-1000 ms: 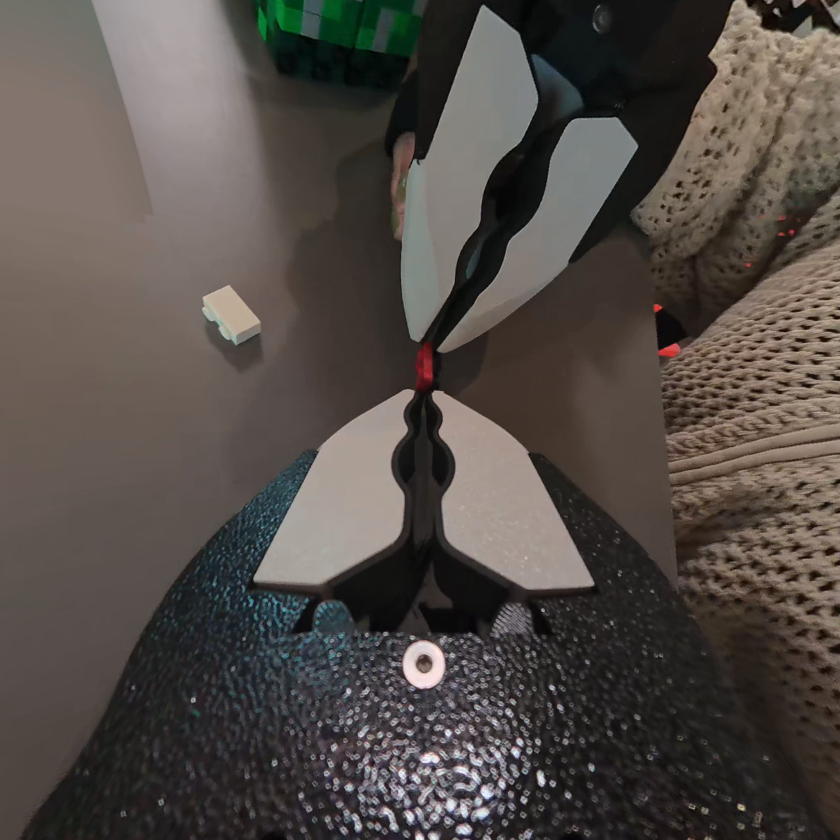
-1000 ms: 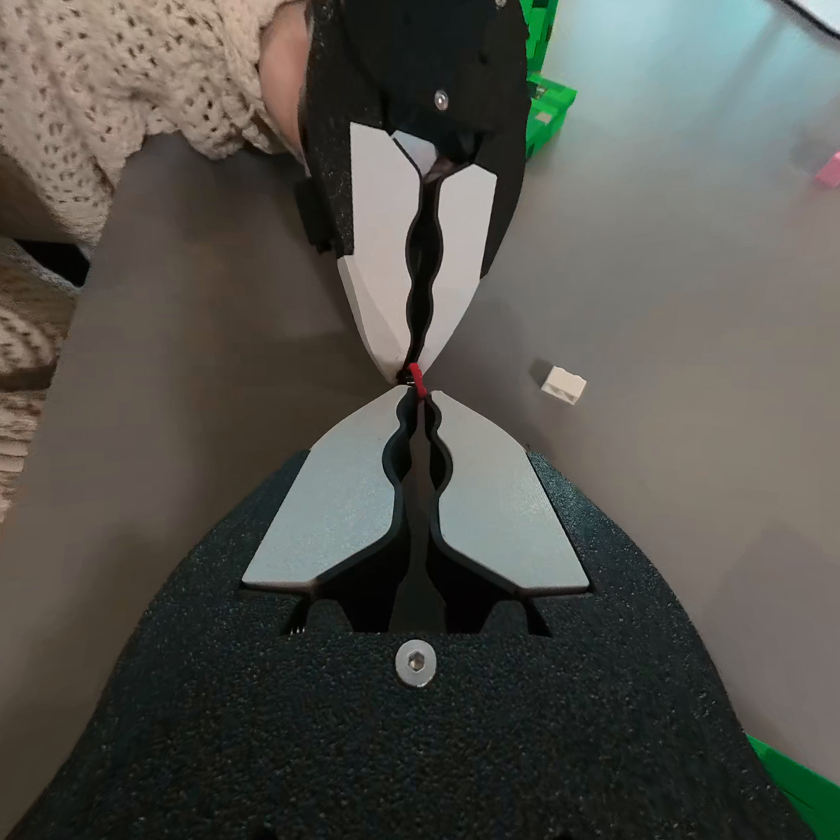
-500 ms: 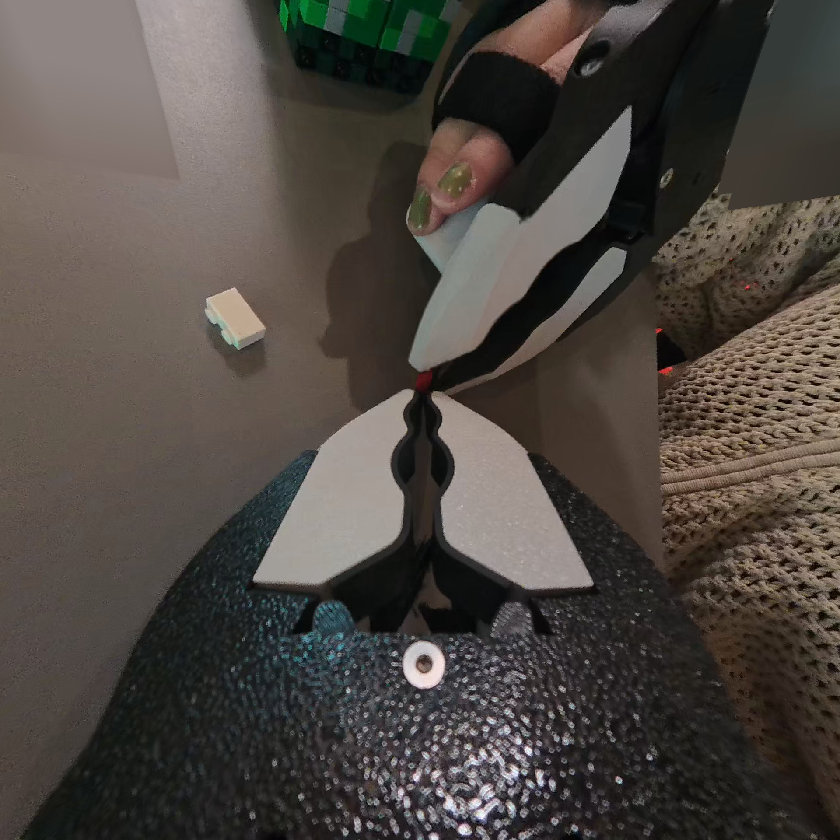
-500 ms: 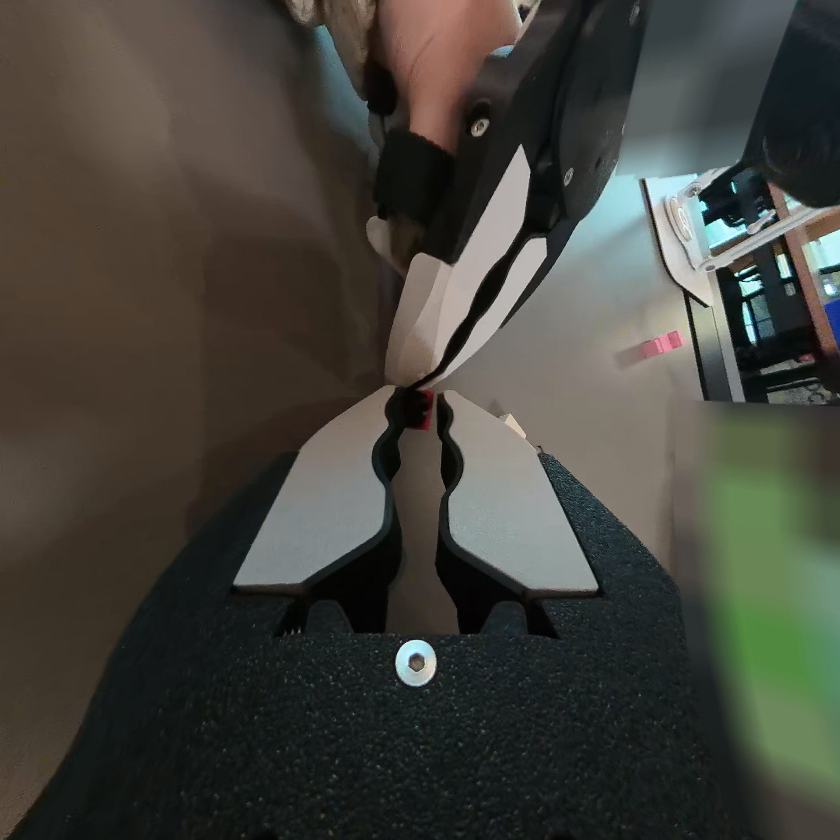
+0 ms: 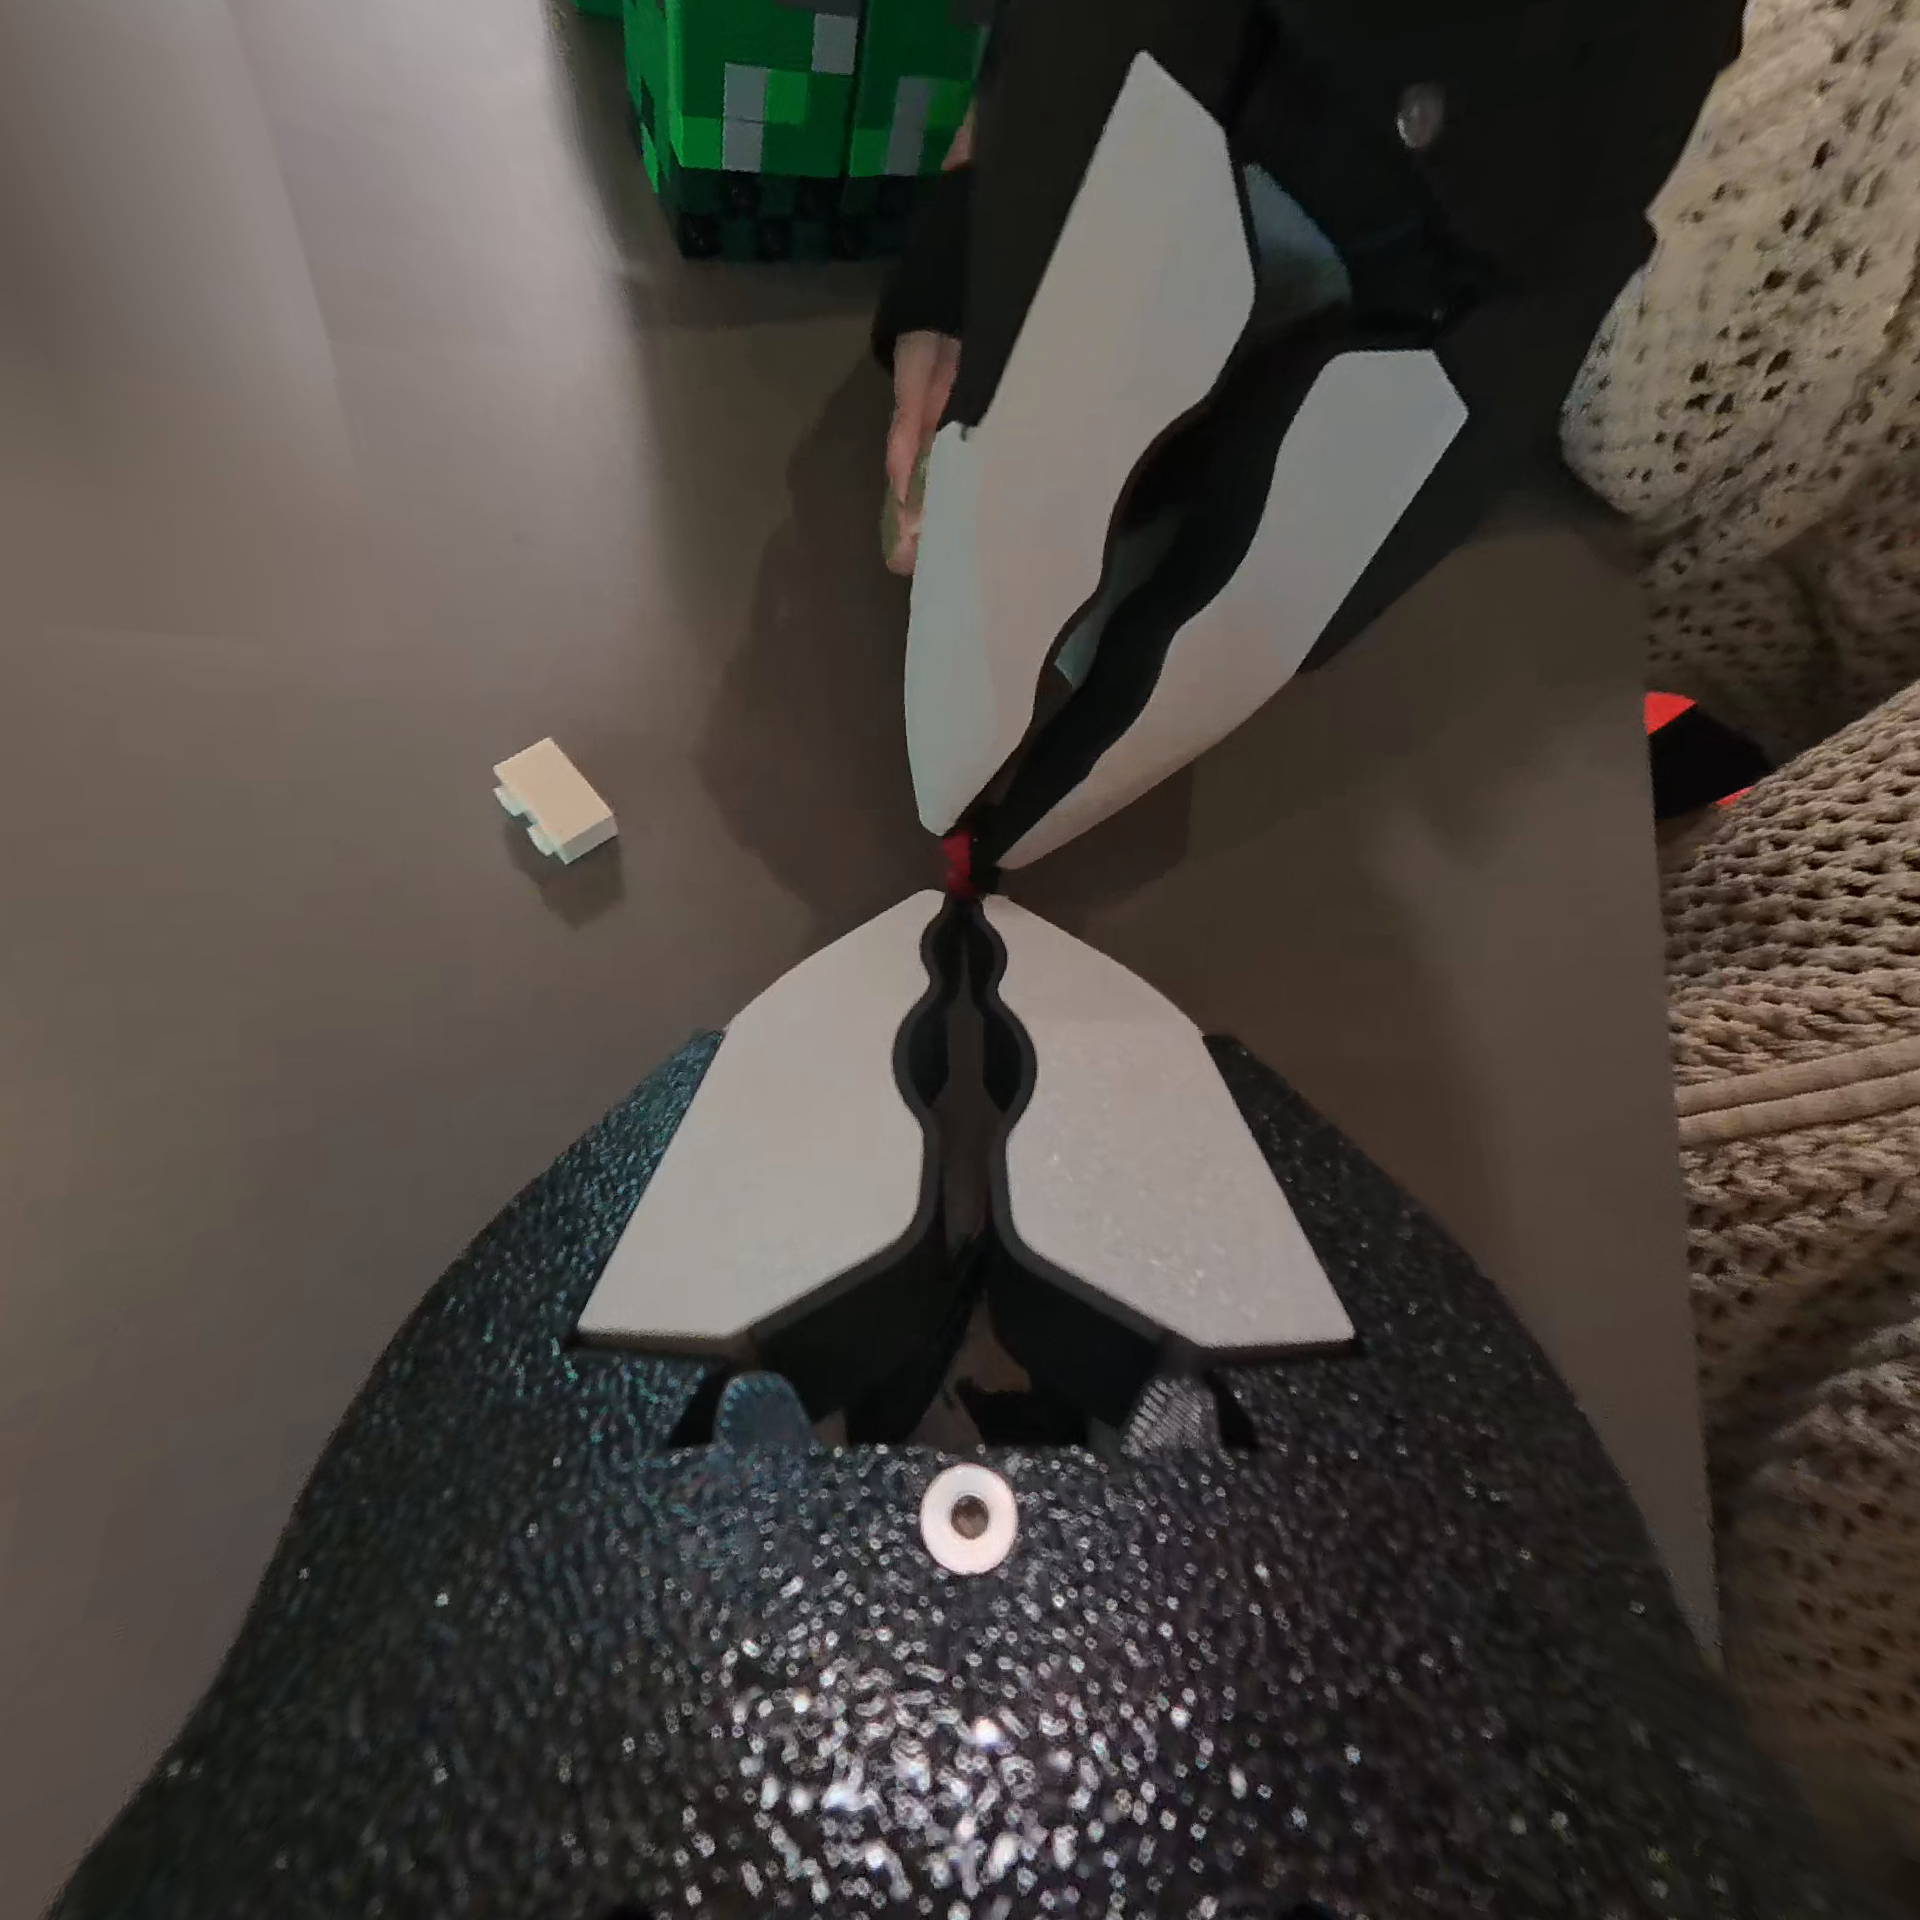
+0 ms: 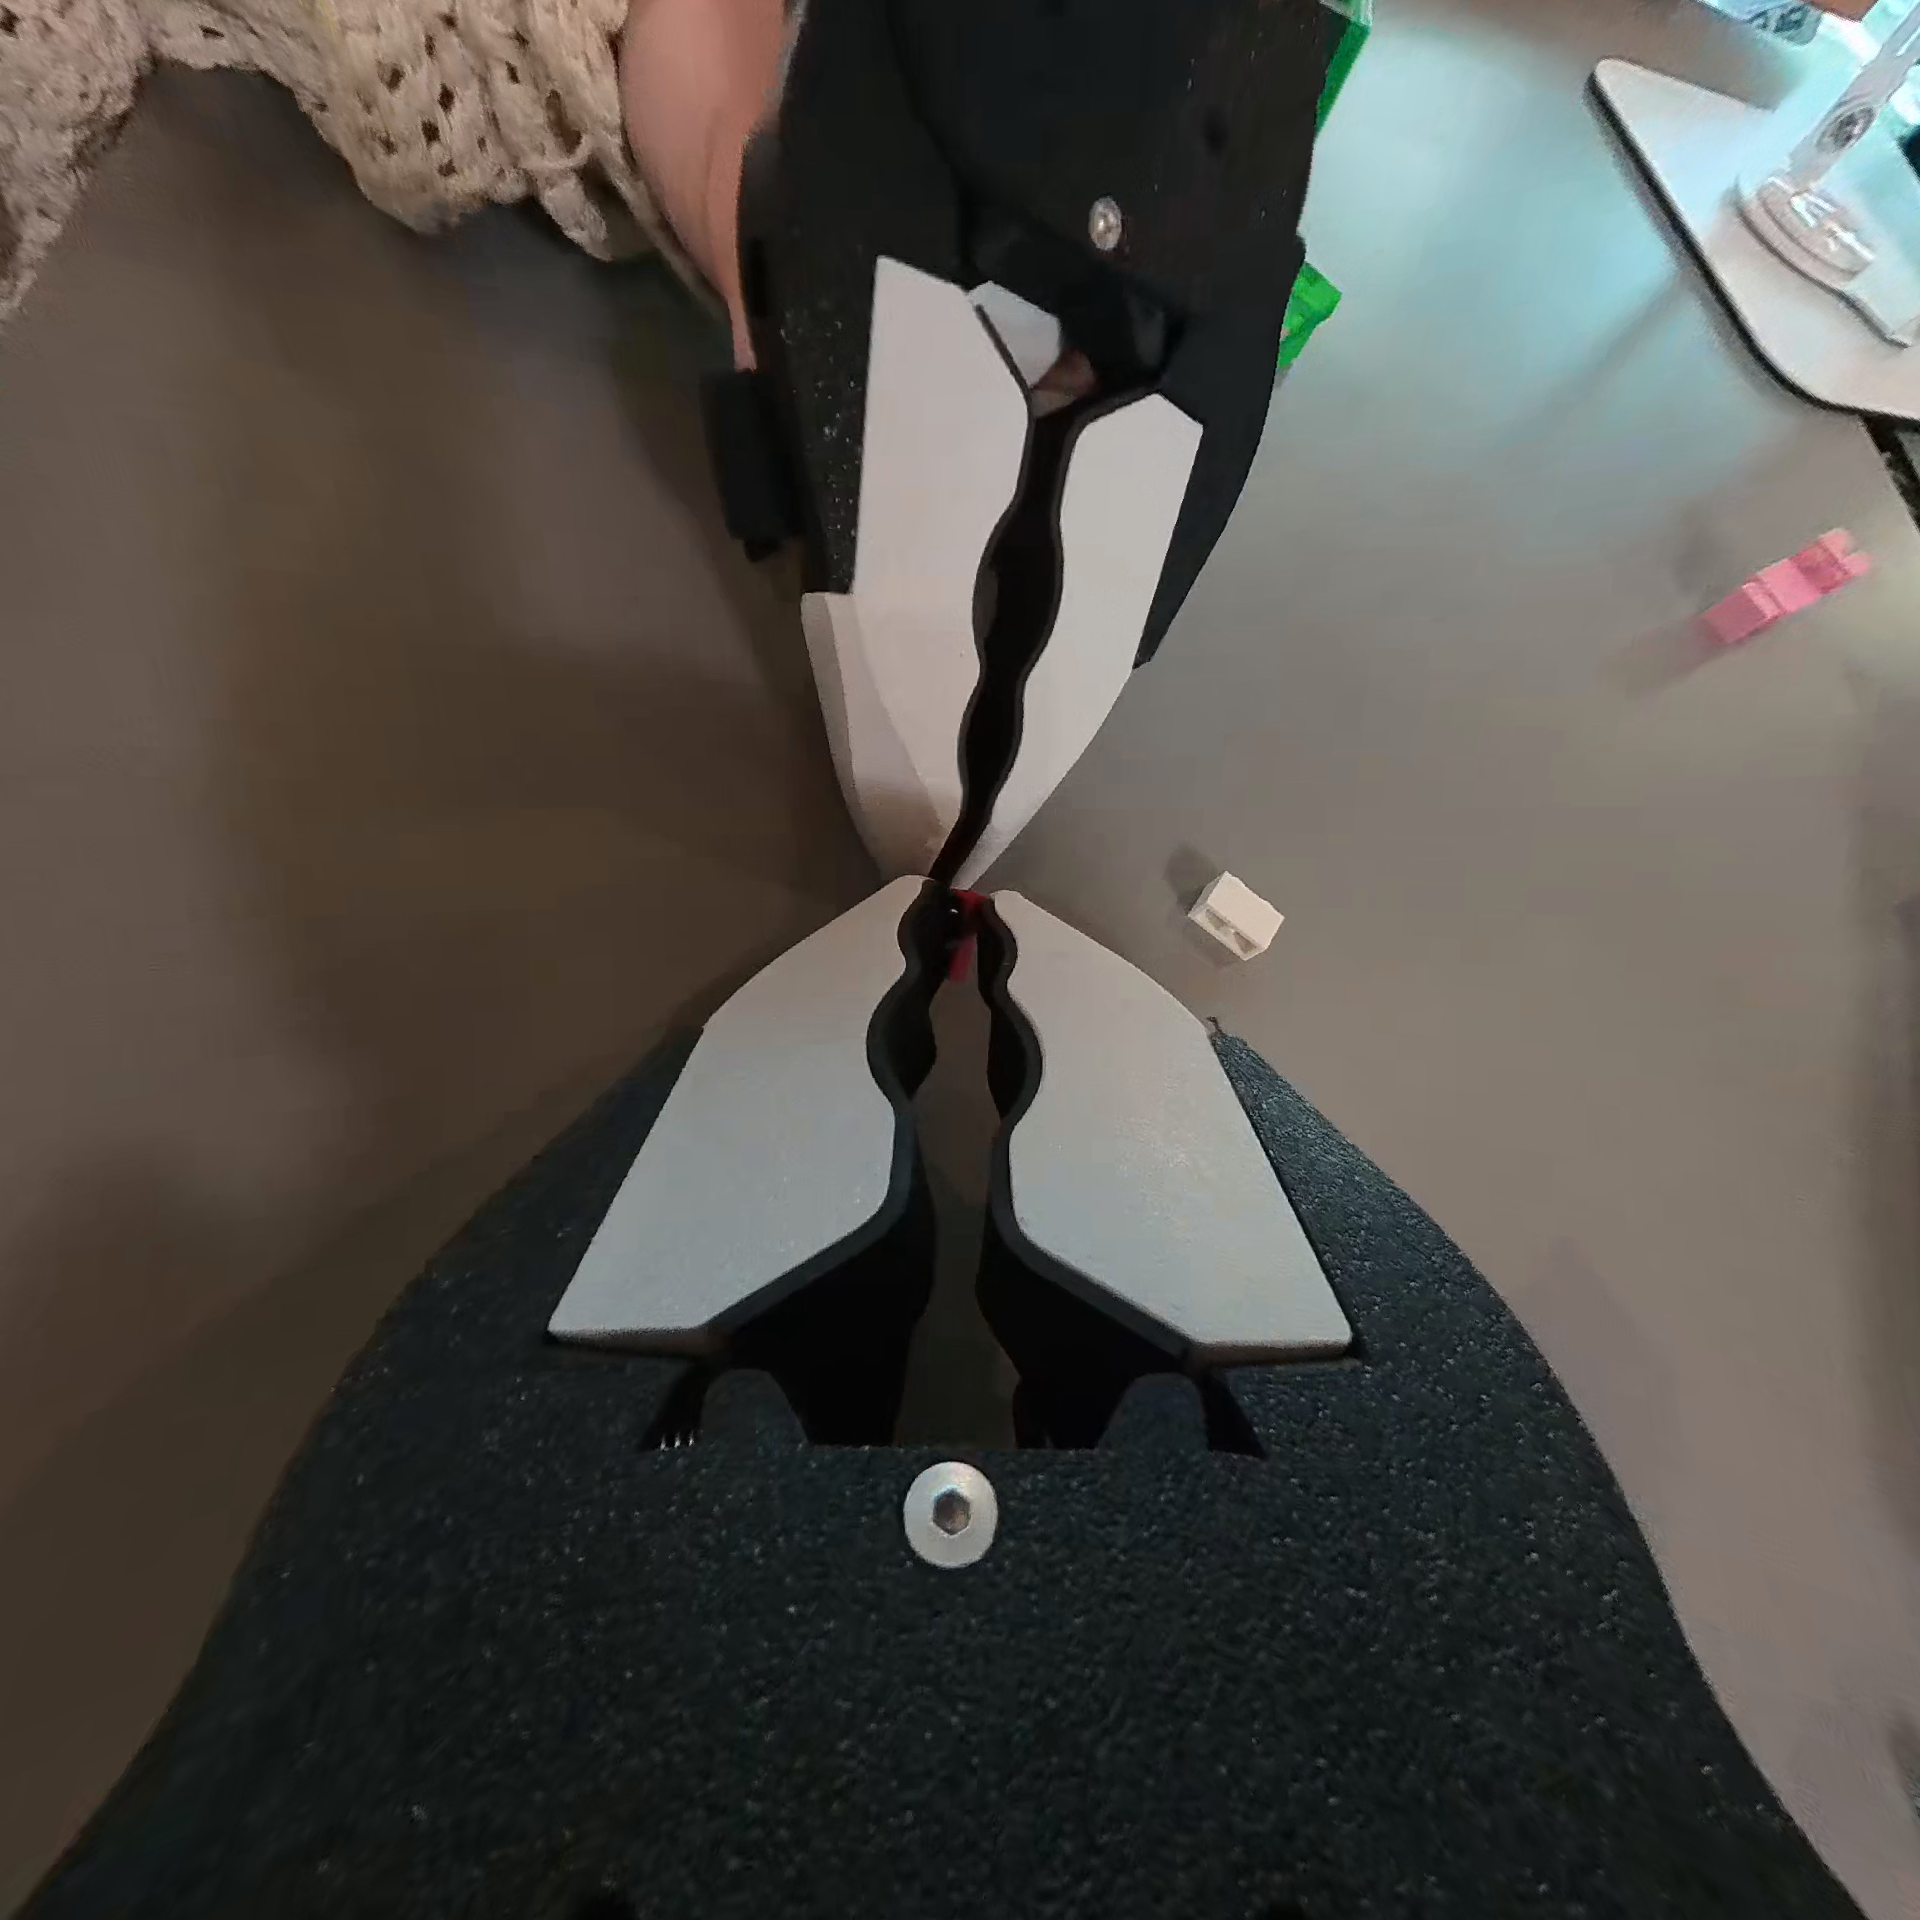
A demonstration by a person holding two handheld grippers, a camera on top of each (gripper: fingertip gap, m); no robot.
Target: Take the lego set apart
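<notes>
Big green pixel-patterned lego block build (image 5: 800, 114) sits intact at the table's far side. One white brick (image 5: 554, 800) lies loose. Left gripper (image 5: 964, 906) and right gripper (image 6: 951, 914) both clamp a tiny red lego piece (image 5: 957, 860) mid-air, unsplit.

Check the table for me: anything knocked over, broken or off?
Nothing looks broken. A white brick lies loose on its side, a pink piece sits apart; both grippers, left and right, pinch one tiny red piece.
</notes>
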